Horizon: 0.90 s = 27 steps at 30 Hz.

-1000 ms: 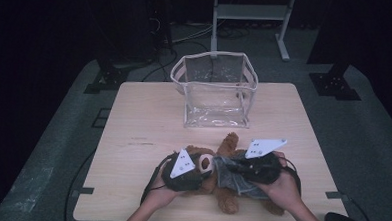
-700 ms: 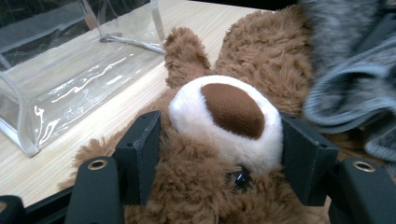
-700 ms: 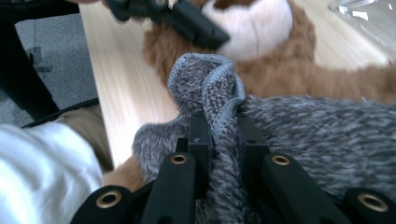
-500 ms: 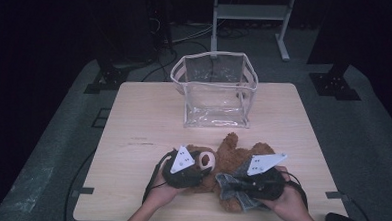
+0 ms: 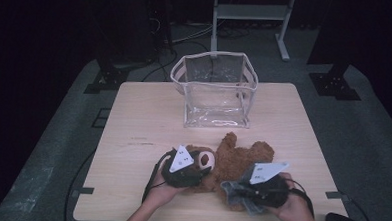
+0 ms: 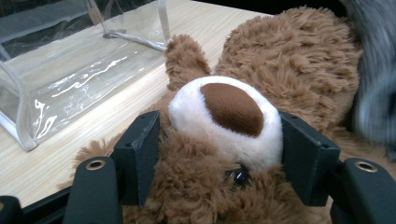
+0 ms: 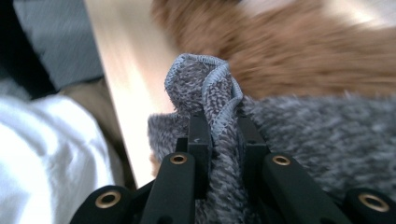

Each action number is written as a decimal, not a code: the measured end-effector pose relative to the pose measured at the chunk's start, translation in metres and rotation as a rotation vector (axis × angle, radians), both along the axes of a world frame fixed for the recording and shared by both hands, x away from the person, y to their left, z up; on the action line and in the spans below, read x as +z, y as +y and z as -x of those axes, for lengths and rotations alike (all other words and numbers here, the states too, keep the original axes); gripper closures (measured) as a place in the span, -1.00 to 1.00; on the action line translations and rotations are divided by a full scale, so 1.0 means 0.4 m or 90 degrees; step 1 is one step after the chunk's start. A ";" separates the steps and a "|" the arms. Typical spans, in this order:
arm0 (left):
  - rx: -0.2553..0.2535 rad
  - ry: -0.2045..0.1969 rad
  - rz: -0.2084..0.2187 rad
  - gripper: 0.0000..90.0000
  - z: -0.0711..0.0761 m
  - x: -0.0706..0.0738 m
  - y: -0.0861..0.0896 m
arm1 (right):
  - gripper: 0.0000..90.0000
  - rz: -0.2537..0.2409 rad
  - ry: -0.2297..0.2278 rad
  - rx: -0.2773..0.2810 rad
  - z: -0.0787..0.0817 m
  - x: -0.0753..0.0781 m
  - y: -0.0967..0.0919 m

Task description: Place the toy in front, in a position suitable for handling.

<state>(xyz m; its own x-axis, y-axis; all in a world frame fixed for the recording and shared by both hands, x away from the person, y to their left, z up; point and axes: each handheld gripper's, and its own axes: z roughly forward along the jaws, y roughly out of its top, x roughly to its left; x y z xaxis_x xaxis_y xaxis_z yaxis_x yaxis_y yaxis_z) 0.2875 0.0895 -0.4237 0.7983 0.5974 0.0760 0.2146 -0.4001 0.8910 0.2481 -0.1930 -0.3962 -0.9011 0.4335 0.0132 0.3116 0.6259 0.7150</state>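
Note:
A brown teddy bear (image 5: 242,157) lies on its back near the table's front edge. My left gripper (image 5: 200,167) is shut on its head, and in the left gripper view the jaws press the fur on both sides of the white snout (image 6: 229,109) of the teddy bear (image 6: 299,60). A grey fuzzy cloth (image 5: 241,196) lies over the bear's lower body at the table's front. My right gripper (image 5: 240,188) is shut on a bunched fold of this cloth (image 7: 205,77), with the hemmed edge sticking up between its jaws (image 7: 223,128).
A clear plastic bag (image 5: 215,91) stands open and upright at the middle back of the wooden table (image 5: 143,118); its side (image 6: 70,79) is close beyond the bear's head. A white sleeve (image 7: 46,154) is below the table edge. A metal stand (image 5: 248,12) rises behind the table.
My right gripper has moved toward the table's front edge and lower, dragging the grey cloth down off the bear's body. The left gripper has stayed on the bear's head.

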 end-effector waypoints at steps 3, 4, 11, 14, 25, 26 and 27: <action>0.001 0.001 0.002 -0.25 -0.001 -0.001 0.000 | 0.76 -0.052 -0.017 -0.022 -0.012 0.038 -0.031; 0.000 0.001 0.001 -0.25 0.000 -0.001 0.001 | 0.76 -0.053 -0.022 -0.024 -0.016 0.043 -0.032; -0.006 -0.002 -0.002 -0.25 0.003 -0.003 0.001 | 0.76 -0.014 -0.012 -0.022 -0.010 0.018 -0.058; -0.005 -0.005 -0.005 -0.25 0.005 -0.003 0.000 | 0.75 -0.026 -0.006 -0.052 -0.004 0.017 -0.106; -0.014 -0.034 -0.045 -0.21 0.028 0.000 0.007 | 0.74 -0.148 0.029 -0.154 -0.097 0.019 -0.181; -0.010 -0.037 -0.050 -0.21 0.032 0.001 0.011 | 0.74 -0.147 0.033 -0.155 -0.104 0.011 -0.172; -0.006 -0.040 -0.056 -0.21 0.035 0.001 0.018 | 0.74 -0.148 0.039 -0.154 -0.109 0.006 -0.164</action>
<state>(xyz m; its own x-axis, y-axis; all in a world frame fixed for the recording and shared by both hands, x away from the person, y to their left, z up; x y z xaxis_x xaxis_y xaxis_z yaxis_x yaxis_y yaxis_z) 0.2735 0.0967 -0.4231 0.7959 0.5788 0.1774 0.1558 -0.4790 0.8639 0.2916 -0.2585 -0.3938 -0.7673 0.6133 0.1871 0.4771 0.3512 0.8056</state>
